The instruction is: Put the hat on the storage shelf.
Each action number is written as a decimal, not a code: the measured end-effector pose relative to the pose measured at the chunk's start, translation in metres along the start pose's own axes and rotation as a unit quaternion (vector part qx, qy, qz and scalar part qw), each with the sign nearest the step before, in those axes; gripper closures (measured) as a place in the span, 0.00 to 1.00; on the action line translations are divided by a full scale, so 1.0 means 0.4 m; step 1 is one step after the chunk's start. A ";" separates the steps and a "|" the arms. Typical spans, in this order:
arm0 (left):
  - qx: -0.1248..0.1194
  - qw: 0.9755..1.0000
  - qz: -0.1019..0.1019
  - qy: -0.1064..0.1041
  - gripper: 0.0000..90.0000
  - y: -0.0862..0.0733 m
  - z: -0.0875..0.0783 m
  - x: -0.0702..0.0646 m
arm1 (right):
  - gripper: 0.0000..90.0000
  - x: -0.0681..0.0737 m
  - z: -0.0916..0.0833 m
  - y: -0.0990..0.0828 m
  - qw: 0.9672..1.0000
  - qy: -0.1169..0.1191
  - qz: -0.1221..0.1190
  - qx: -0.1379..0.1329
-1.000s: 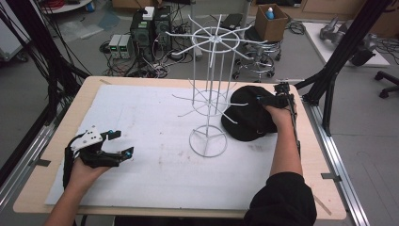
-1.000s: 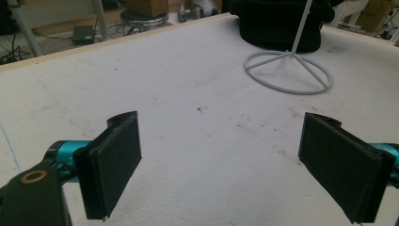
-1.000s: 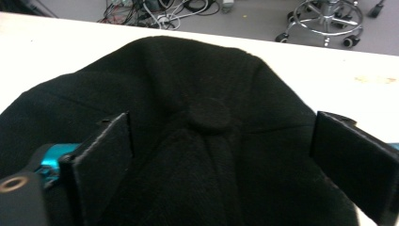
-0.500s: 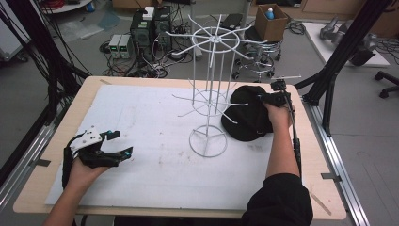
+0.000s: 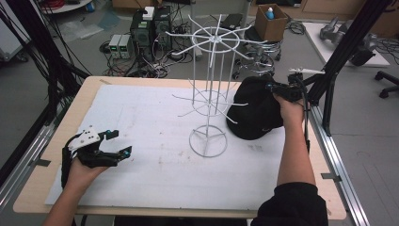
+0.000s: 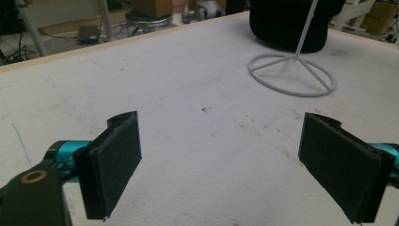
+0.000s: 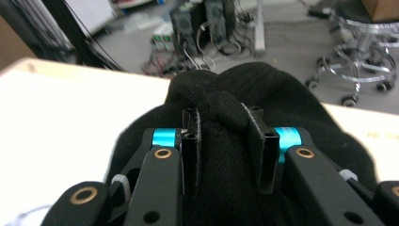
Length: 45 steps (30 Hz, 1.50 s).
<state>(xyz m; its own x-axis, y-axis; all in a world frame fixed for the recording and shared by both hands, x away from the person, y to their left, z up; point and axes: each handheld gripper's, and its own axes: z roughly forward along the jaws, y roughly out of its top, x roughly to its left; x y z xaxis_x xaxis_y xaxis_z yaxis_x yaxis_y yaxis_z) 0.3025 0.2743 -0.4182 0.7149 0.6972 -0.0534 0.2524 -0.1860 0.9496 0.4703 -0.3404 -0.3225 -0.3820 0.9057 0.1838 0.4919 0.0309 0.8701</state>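
Right gripper (image 5: 275, 88) has its fingers (image 7: 191, 141) clamped on a bunched fold of the black knitted fabric hat (image 5: 254, 113). The jaws have just been closing, and cloth is pinched between them in the right gripper view. The hat sits at the right side of the counter (image 5: 141, 80), its lower edge looks to be on the white foam mat (image 5: 150, 141), just right of the white wire rotating display stand (image 5: 209, 94). The stand's lower hook arms reach right up to the hat's left edge.

Left gripper (image 5: 106, 148) rests at the near left of the counter, fingers (image 6: 115, 160) wide apart, nothing between them, well apart from the stand's ring base (image 6: 291, 75).

Likely step: lifting the hat to hang it on a stand hook.

Risks:
- The grip is only on a small fold of soft knit, so the cloth could slide out under its own weight mid-lift.
- The hanging hat could snag a lower hook arm, dragging or tipping the light stand, since nothing steadies it.
- The floppy hat may swing, so the hook could miss the opening.
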 end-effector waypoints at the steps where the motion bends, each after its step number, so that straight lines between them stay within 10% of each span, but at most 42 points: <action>1: 0.000 1.000 0.000 0.000 0.15 0.000 0.000 0.000 | 0.79 0.000 0.000 0.000 1.000 0.000 0.000 0.000; 14: -0.003 1.000 -0.005 0.000 0.15 0.002 -0.004 0.002 | 0.79 0.051 -0.150 0.089 0.994 0.055 -0.073 -0.052; 24: -0.009 1.000 -0.010 -0.003 0.15 0.005 -0.010 0.004 | 0.79 0.109 -0.266 0.155 0.983 0.113 -0.116 -0.087; 40: -0.012 1.000 -0.015 -0.005 0.15 0.006 -0.013 0.006 | 0.79 0.120 -0.411 0.213 0.962 0.186 -0.133 -0.151; 45: -0.011 1.000 -0.013 -0.005 0.15 0.006 -0.011 0.005 | 0.79 0.118 -0.440 0.219 0.961 0.186 -0.131 -0.157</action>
<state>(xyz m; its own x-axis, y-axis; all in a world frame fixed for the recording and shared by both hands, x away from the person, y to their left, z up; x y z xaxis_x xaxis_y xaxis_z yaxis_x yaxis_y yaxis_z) 0.3018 0.2782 -0.4149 0.7150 0.6944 -0.0814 0.2568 -0.1526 0.9544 0.3577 -0.3693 -0.1571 -0.7429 0.6682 0.0394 0.1029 0.0559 0.9931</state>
